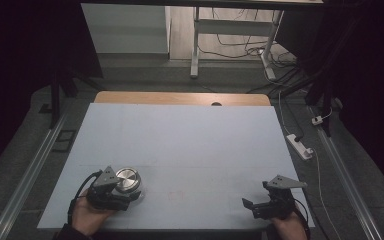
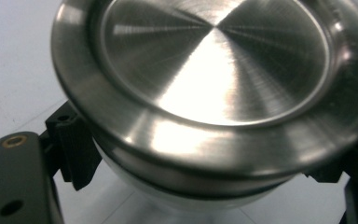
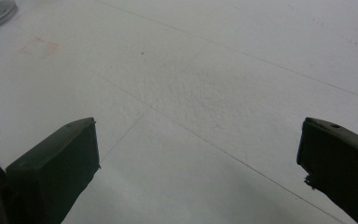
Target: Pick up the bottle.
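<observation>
At the table's near left, our left gripper [image 1: 111, 192] clamps a lidded steel container [image 1: 128, 180] below its rim — rigid, slick, probably weighty — while our right gripper [image 1: 260, 205] waits wide open.

Looks like a lab or test room, not anyone's home. The work surface is a plain pale blue-white board [image 1: 180, 150] laid over a wooden tabletop [image 1: 180, 98], with black curtains [image 1: 20, 50] hanging on both sides. Well beyond the left gripper [image 1: 111, 192] and right gripper [image 1: 267, 202], loose cables [image 1: 240, 47] sprawl over a grey floor around white desk legs [image 1: 195, 45], and a white power strip [image 1: 300, 146] lies off past the right gripper's side.
</observation>
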Motion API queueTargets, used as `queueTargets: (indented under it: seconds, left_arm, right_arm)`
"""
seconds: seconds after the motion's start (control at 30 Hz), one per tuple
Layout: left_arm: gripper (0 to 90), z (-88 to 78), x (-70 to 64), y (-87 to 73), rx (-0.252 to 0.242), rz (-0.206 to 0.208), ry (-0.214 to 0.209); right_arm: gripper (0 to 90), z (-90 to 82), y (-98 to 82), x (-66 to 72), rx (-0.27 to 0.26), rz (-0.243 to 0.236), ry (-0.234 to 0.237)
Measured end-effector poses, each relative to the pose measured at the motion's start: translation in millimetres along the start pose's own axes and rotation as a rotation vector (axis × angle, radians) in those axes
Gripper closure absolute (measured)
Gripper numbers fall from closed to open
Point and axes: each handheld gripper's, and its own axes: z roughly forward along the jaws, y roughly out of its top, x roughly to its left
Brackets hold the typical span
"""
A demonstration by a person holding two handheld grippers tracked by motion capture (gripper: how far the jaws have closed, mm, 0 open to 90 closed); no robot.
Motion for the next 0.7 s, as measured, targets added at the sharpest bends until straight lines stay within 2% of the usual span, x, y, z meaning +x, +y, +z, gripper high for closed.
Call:
queueTargets:
  seconds: [0.33,0.53,0.7]
  left_arm:
    - [15.7,-3.3,2.9,13.4,-0.01,0.023,0.001]
    - [15.7,-4.4,3.0,28.0,-0.016,0.051,-0.002]
    - [15.7,-2.5,2.2,42.1,-0.027,0.073,-0.021]
  right_arm:
    - [0.0,-0.4,-0.2,0.0,-0.003,0.001,0.001]
    - [0.0,-0.6,-0.3,-0.4,-0.004,0.003,0.003]
    - [0.0,-0.6,-0.3,-0.4,-0.004,0.005,0.002]
